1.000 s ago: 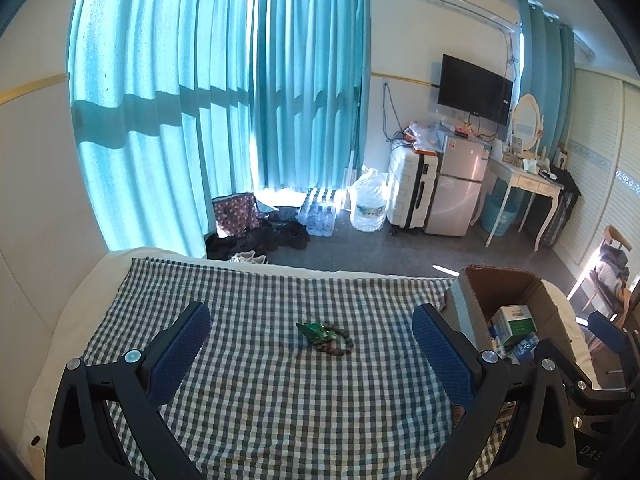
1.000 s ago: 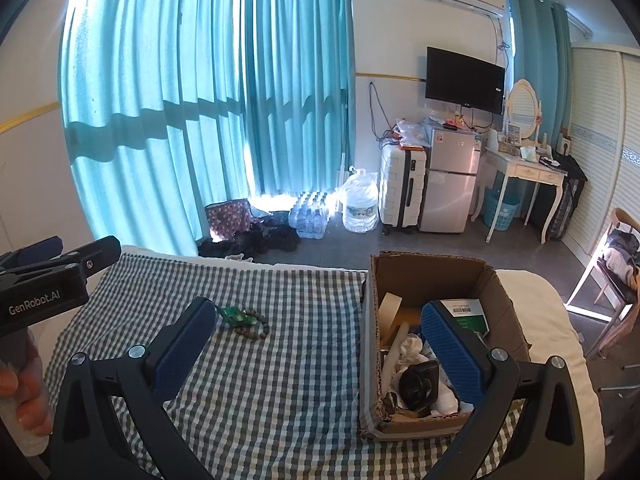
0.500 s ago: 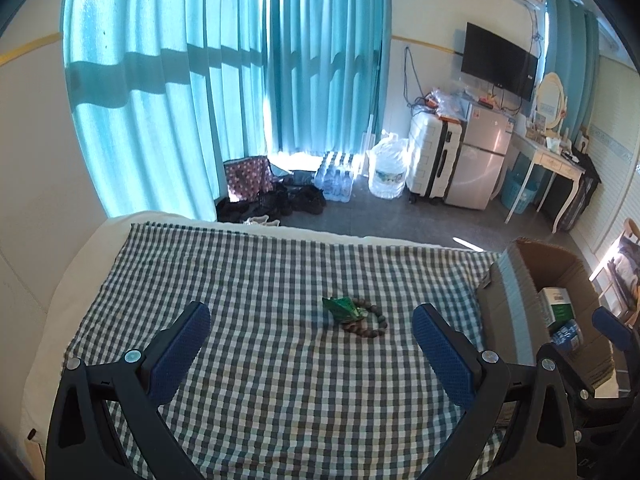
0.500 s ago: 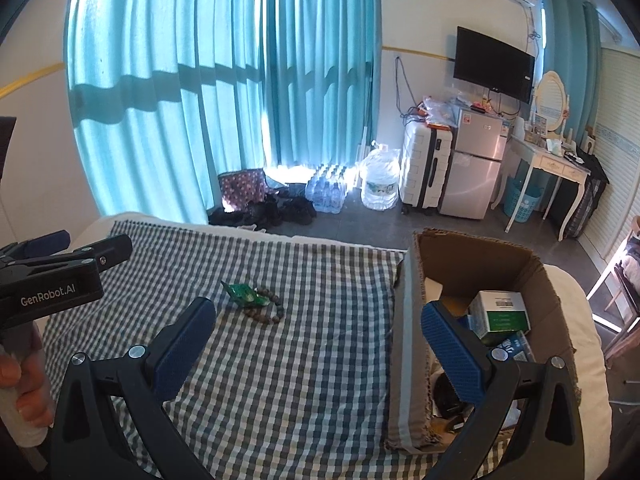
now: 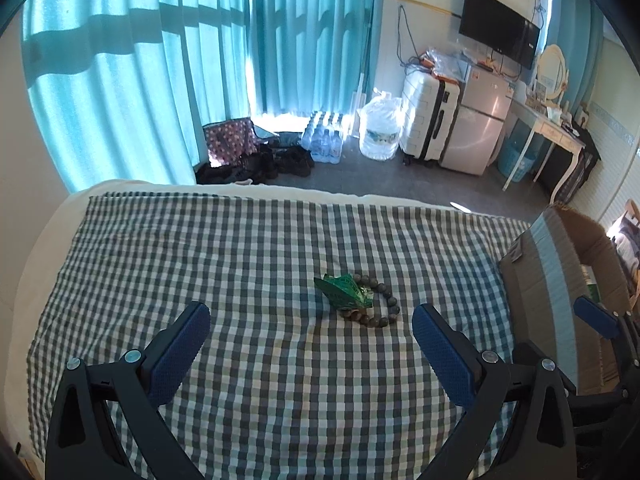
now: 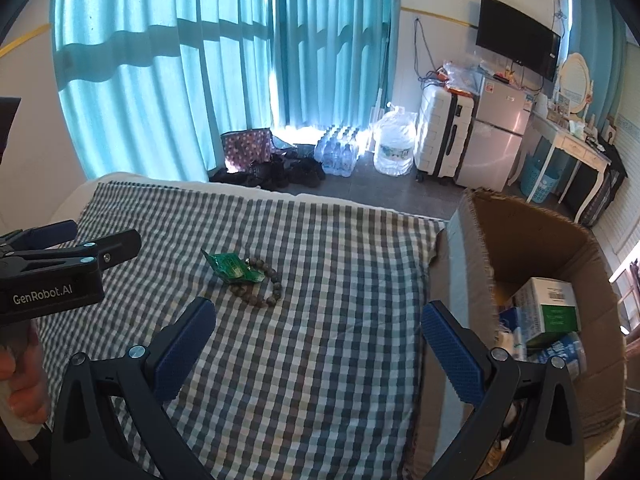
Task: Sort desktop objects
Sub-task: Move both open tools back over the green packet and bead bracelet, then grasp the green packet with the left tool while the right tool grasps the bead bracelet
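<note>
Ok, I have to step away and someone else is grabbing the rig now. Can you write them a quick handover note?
Left gripper: open, empty, hovering over the green-and-white checked cloth, aimed at the leftovers.
Right gripper: open, empty, between the leftovers and the box.
On the cloth: a crumpled green foil wrapper lying partly over a brown beaded bracelet.
Brown cardboard box at the cloth's right edge already holds a green-and-white carton and other items.
Left to do: put the wrapper and bracelet in the box.
</note>
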`<state>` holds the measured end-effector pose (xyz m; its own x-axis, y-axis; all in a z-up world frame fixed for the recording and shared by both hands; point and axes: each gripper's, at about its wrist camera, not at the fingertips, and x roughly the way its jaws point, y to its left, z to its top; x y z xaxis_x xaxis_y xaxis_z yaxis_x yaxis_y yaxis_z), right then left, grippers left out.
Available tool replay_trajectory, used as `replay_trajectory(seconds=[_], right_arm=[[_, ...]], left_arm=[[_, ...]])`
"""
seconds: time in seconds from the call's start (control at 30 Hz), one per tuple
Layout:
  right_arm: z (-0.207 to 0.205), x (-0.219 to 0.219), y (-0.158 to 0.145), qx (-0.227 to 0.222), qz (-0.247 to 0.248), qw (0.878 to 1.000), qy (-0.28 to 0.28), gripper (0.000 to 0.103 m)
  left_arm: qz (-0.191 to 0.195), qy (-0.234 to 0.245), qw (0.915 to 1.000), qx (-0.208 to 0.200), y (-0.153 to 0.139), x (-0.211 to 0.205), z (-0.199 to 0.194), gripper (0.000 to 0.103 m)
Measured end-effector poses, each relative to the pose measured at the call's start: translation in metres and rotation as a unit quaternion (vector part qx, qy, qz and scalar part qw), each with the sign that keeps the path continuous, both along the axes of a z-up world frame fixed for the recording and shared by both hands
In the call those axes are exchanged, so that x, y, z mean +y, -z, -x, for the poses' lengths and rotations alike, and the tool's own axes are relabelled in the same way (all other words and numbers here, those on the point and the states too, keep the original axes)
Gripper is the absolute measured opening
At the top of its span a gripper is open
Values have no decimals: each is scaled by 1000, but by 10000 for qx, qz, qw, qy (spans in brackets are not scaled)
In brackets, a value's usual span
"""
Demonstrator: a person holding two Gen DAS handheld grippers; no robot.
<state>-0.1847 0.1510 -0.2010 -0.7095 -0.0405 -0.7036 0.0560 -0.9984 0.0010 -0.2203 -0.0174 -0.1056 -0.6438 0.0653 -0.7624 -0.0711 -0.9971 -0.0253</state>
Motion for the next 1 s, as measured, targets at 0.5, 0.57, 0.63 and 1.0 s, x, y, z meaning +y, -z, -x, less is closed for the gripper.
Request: replay_trajectory(seconds=[0.5,0.57,0.63,1.0], right_arm=[[66,-13,84,-672,73,9976,-125,103],[73,-12,91,-713,131,9973,-97,103],[80,-12,97,-739,159,9971,-76,101],[111,-16,137,-963,220,9950,-115,91]], left_arm=[[-147,91,9987,-487,77,6,68,103],[-178,107,9982,-554,87,9,76,103],[-197,131,9981,-577,93,10,82,103],[-302,258,9967,-710,140,5,101,94]])
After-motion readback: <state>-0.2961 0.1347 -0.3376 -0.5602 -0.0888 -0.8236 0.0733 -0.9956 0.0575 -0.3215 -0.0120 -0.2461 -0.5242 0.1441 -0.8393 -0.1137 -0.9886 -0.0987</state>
